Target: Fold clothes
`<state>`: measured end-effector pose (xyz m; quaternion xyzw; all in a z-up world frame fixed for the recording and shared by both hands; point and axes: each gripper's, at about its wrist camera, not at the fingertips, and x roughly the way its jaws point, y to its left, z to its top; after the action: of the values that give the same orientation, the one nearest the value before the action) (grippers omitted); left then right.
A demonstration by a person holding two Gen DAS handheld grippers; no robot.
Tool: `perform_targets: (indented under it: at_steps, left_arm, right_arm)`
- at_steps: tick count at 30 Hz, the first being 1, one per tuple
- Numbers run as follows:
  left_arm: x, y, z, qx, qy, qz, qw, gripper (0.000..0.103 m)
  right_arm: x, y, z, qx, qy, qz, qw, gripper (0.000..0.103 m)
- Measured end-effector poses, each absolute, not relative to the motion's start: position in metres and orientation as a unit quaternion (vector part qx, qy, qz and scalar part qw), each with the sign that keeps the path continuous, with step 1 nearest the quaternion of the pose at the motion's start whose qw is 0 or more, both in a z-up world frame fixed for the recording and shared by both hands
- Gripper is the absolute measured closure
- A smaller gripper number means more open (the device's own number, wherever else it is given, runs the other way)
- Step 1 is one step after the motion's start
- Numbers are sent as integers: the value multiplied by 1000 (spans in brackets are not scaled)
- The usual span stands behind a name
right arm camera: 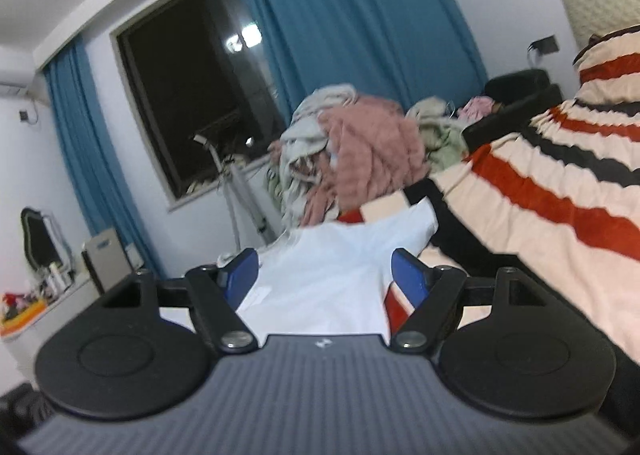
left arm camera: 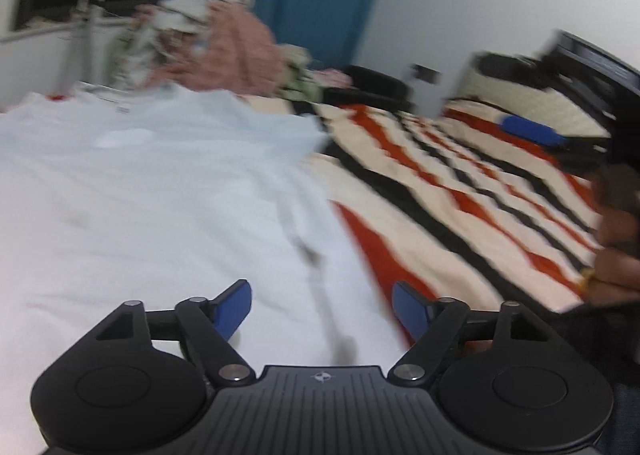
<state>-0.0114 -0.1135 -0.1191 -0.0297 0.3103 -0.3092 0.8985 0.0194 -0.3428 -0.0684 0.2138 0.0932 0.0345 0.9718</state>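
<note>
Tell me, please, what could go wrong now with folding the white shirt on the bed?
1. Both grippers' jaws stand open and empty, so the white shirt is not held; a grab may catch only a wrinkle.
2. The unfolded clothes pile lies near the collar and may get snagged.

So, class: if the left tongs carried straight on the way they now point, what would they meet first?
Most likely the white shirt spread on the striped blanket. The left tongs tilt down over it, open and empty. The frame is blurred, so depth is uncertain.
</note>
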Motion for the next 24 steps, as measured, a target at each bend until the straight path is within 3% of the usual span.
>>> perform_targets:
  at_steps: [1, 5, 14, 15, 16, 17, 18, 24]
  left_arm:
    - [-14, -122, -123, -24, 315, -325, 892, 42]
    - [-25, -155, -141, 11, 333, -383, 862, 57]
    - [-36, -186, -177, 116, 347, -358, 859, 58]
    - [-36, -187, -178, 119, 344, -358, 860, 64]
    - [-36, -188, -180, 123, 343, -358, 860, 83]
    - [-35, -189, -181, 126, 344, -359, 858, 95]
    - [-34, -189, -182, 125, 346, -360, 857, 98]
    - [-31, -186, -161, 49, 336, -415, 844, 100]
  right_arm:
    - [20, -347, -69, 218, 91, 33, 971, 27]
    - [21, -363, -76, 262, 97, 46, 959, 26]
    - [25, -371, -85, 301, 105, 63, 946, 26]
    - [25, -370, -85, 299, 106, 64, 946, 26]
    - [26, -368, -85, 298, 108, 64, 946, 26]
    - [27, -368, -85, 297, 109, 64, 946, 26]
    - [27, -368, -85, 297, 109, 64, 947, 26]
    - [22, -370, -84, 301, 88, 67, 947, 26]
